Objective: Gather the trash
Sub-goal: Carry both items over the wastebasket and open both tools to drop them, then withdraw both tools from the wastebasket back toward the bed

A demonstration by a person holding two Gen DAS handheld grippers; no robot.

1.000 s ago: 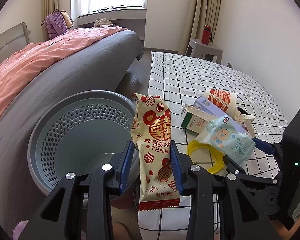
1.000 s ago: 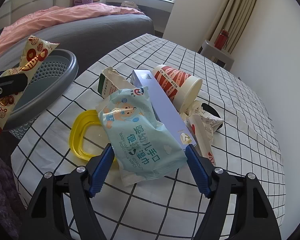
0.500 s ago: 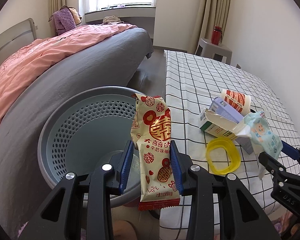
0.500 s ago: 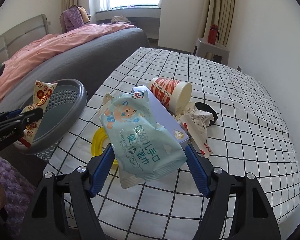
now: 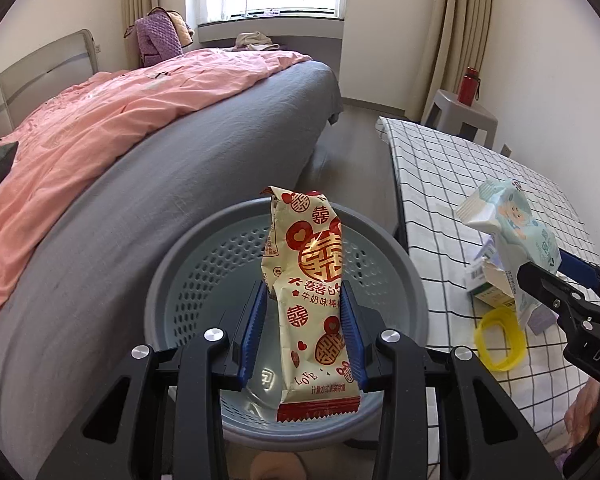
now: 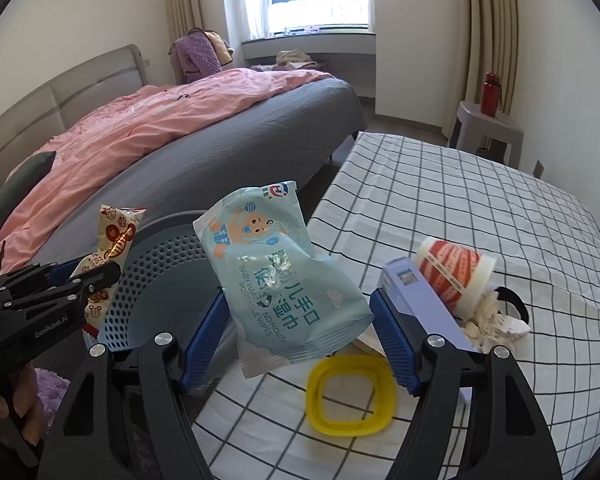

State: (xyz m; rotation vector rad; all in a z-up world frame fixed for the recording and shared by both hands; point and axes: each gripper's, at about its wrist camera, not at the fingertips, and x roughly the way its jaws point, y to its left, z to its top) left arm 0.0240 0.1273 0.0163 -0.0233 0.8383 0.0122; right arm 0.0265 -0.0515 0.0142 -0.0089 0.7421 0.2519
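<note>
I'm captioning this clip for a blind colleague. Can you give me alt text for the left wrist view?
The left gripper holds a cream and red snack wrapper upright over a grey perforated bin. At right, the right gripper carries a pale blue wipes packet above a checked tablecloth; a bed lies behind.

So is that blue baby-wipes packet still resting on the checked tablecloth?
Apart. The right wrist view shows the wipes packet held up in the right gripper, with the tablecloth and yellow ring visible beneath it.
</note>
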